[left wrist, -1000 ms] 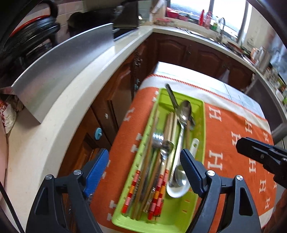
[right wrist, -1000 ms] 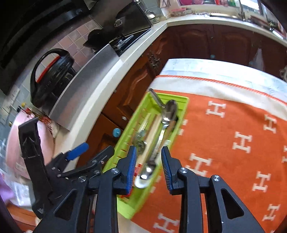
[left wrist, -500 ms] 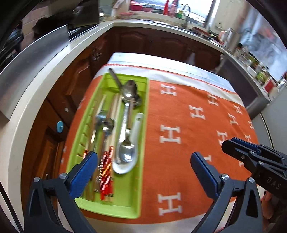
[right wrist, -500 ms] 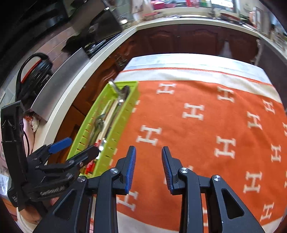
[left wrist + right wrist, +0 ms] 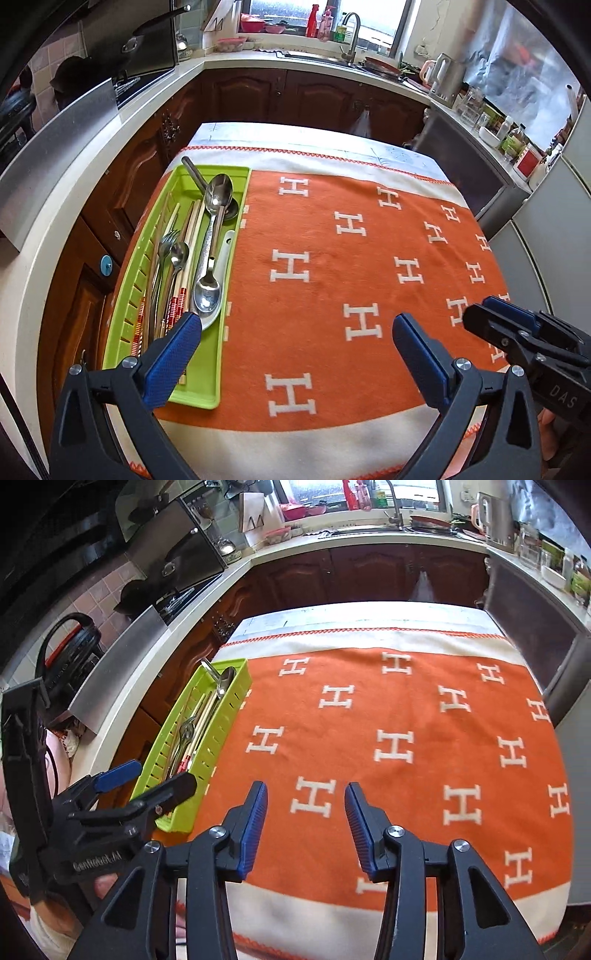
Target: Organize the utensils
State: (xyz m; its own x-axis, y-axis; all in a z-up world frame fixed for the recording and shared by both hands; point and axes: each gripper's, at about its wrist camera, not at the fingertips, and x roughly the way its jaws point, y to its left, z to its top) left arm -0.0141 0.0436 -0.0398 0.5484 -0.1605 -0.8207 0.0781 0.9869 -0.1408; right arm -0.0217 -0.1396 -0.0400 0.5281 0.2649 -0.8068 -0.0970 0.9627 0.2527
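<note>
A lime-green utensil tray [image 5: 207,397] [image 5: 221,723] lies along the left edge of the orange blanket with white H marks [image 5: 332,258] [image 5: 369,716]. In it lie several metal spoons [image 5: 218,192], a fork [image 5: 167,240], wooden chopsticks [image 5: 192,236] with red-banded ends and a white ceramic spoon [image 5: 225,251]. My left gripper [image 5: 295,338] [image 5: 147,775] hangs wide open over the blanket's near part, its left finger above the tray's near end, nothing between its fingers. My right gripper [image 5: 303,801] [image 5: 491,312] hovers over bare blanket to the right, jaws opening, empty.
A white counter [image 5: 55,206] with brown cabinets runs close along the tray's left side. A hob and steel panel [image 5: 122,672] sit on it. A sink and bottles [image 5: 343,29] stand at the far window. A grey appliance [image 5: 480,177] borders the table on the right.
Both grippers swung right, away from above the tray to over the blanket. The left jaws spread wider; the right jaws widened too. The utensils in the tray stayed put.
</note>
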